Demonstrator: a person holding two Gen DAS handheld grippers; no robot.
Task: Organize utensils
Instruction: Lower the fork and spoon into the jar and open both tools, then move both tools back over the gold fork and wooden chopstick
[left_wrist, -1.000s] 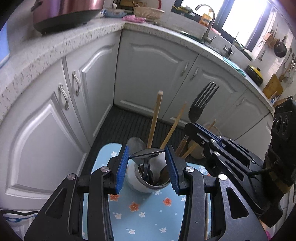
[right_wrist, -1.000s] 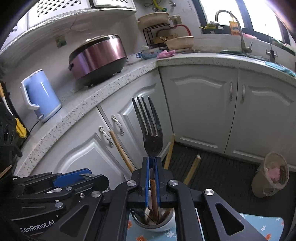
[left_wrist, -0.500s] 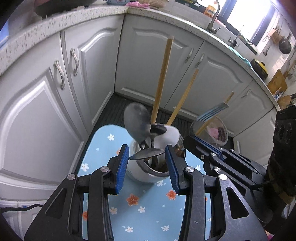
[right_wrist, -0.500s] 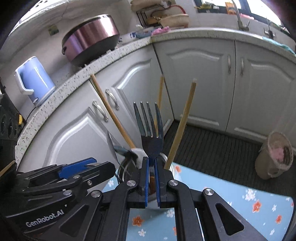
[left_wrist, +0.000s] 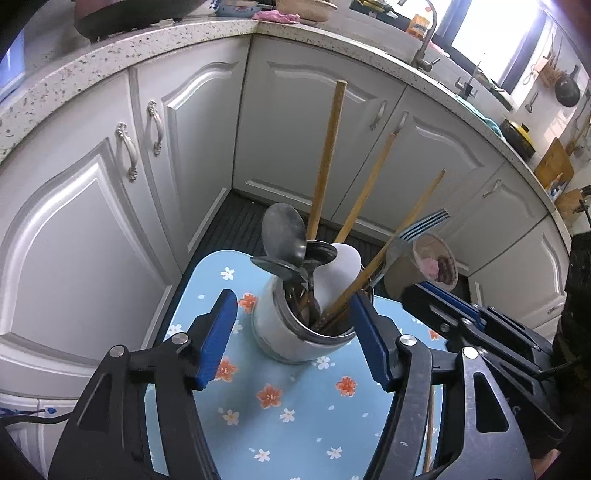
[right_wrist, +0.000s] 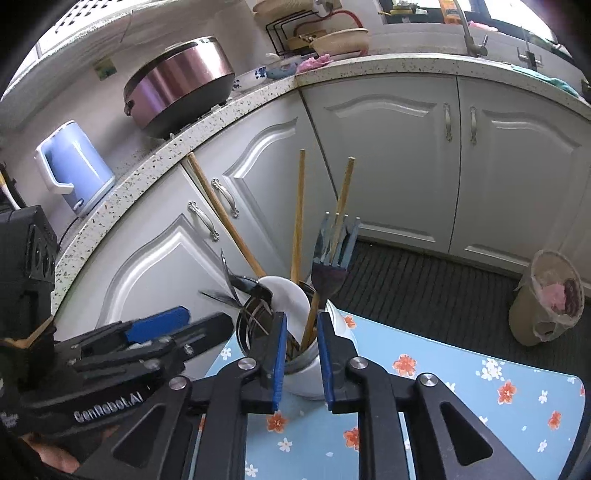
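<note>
Utensils stand together in the holder (left_wrist: 295, 328), a pale metal-rimmed cup near the middle of the left wrist frame, resting on the blue flowered desk (left_wrist: 280, 417). We see three chopsticks (left_wrist: 325, 158) leaning out toward the upper right, dark metal spoons (left_wrist: 282, 232) fanned over the left rim, a white ceramic spoon (left_wrist: 338, 269), and the fork (right_wrist: 328, 273) with its tines up.

Our left claw (left_wrist: 291, 339) is wide, its blue pads on either side of the holder; the right pad sits just beside the rim, and we cannot tell whether it touches. Our right claw (right_wrist: 301, 354) is narrowly parted with nothing gripped; the fork handle drops into the cup just beyond the gap between its pads, apparently free.

We judge tipping to be the main risk. The load is tall and leans mostly to one side, so a pad brushing the rim, or a claw catching a chopstick on the way out, could rock the holder or topple it across the desk. The fork looks loosely seated against the edge; a nudge from the right claw could swing it over or flick it out. The spoon bowls overhang the left rim and could snag a pad that passes close. The holder also sits toward the far end of the desk, in the upper part of the frame, so a push that way could send it off onto the dark floor (right_wrist: 424, 280).
</note>
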